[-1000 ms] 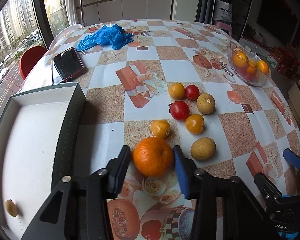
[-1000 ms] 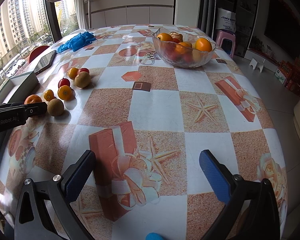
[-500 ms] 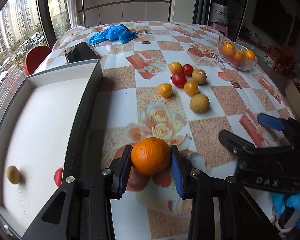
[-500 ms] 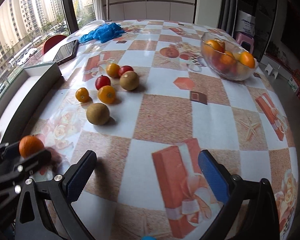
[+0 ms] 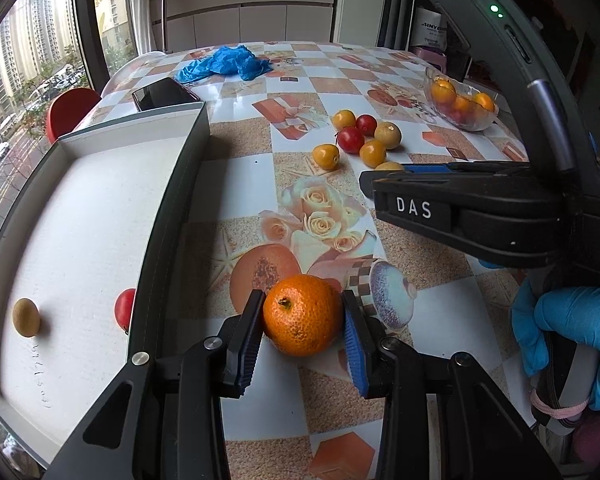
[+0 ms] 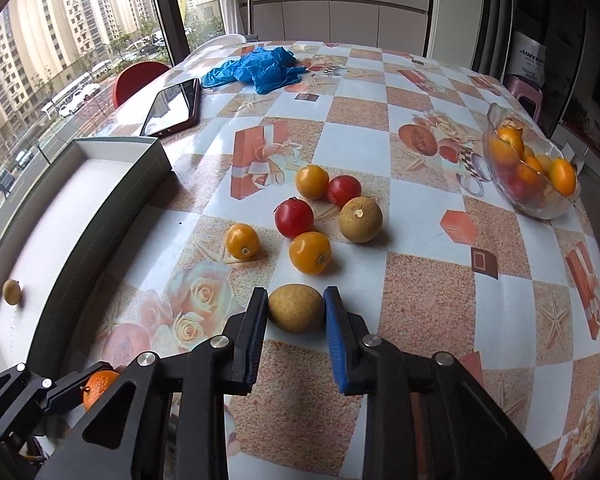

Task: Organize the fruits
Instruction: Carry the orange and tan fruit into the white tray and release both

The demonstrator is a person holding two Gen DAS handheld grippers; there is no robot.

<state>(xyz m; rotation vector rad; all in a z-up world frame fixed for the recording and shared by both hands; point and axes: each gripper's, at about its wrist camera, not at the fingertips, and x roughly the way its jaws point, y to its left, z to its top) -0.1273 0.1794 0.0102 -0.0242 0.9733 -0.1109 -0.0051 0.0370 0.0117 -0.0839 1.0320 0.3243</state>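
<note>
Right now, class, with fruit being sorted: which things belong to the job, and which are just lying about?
Belongs to the job:
- orange, in left gripper
- brown fruit, between right gripper pads
- loose tomatoes
- white tray
- glass bowl

Lying about:
- blue gloves
- phone

Beyond my work lay a table (image 6: 420, 272) under a checked cloth printed with roses, starfish and gift boxes. At its far end sat a crumpled heap of blue plastic gloves (image 6: 260, 66). A dark tablet (image 6: 174, 108) with a reddish edge rested flat near the table's left rim, nearer to me than the gloves. A red chair (image 6: 138, 76) stood just off that rim, beside the window. White cabinets (image 6: 340, 24) stood past the table's far end.
</note>
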